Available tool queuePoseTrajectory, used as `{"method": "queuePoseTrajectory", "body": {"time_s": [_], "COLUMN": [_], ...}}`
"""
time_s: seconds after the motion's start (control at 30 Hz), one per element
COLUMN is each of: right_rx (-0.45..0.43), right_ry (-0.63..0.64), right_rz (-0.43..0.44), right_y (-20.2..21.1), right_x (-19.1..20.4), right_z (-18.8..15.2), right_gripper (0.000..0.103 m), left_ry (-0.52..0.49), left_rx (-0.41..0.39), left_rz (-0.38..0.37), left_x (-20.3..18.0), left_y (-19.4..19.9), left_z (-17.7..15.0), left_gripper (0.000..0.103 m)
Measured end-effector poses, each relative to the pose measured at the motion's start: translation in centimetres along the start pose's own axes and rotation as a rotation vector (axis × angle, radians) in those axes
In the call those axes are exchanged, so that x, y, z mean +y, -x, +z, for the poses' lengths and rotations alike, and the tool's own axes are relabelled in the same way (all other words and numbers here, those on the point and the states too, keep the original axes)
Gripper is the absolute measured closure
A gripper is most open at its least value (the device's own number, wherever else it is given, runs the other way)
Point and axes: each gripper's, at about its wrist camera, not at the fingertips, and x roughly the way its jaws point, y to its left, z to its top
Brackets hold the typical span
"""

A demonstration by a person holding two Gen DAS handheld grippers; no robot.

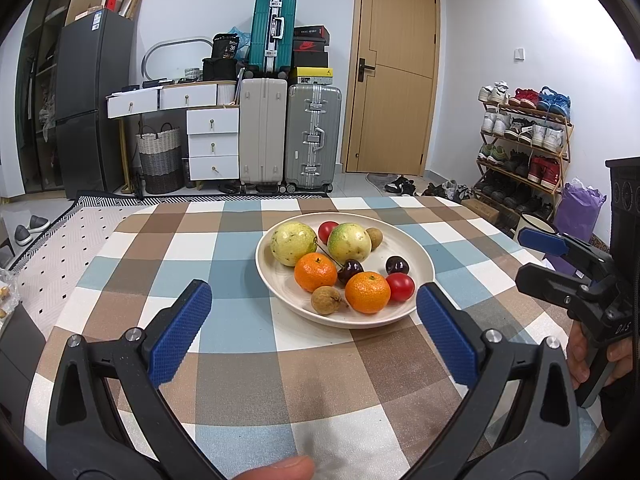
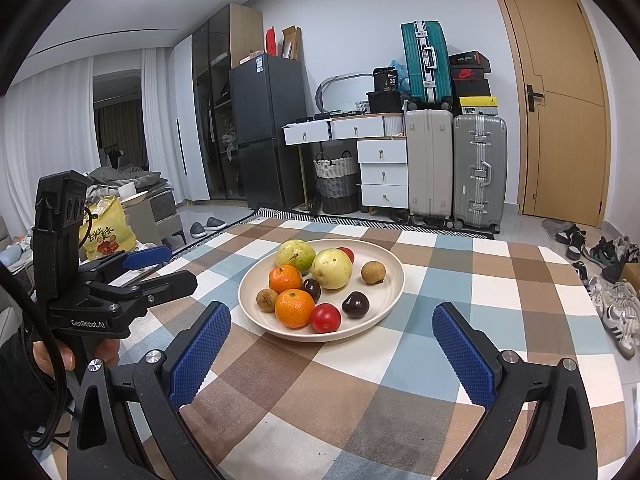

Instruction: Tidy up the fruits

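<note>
A cream plate sits mid-table and holds all the fruit: two yellow-green guavas, two mandarins, two dark cherries, two red tomatoes and two brown longans. My left gripper is open just short of the plate's near rim, nothing between its blue pads. My right gripper is open too, its fingers either side of the plate's near edge. Each gripper also shows from the side in the other's view.
The table wears a blue, brown and white checked cloth. A white mug stands past the table's right edge. Suitcases, white drawers, a shoe rack and a door line the back wall.
</note>
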Motion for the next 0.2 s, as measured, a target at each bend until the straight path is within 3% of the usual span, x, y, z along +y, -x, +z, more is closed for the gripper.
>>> {"method": "queuePoseTrajectory", "body": {"time_s": [0.2], "right_rx": [0.001], "right_ry": [0.0], "right_rz": [0.0], "right_y": [0.0], "right_x": [0.0], "right_z": [0.03], "right_gripper": [0.0], "left_ry": [-0.002], "left_rx": [-0.005], "left_rz": [-0.004], "left_x": [-0.05], "left_y": [0.09], "left_z": [-0.04], "left_gripper": [0.001]}}
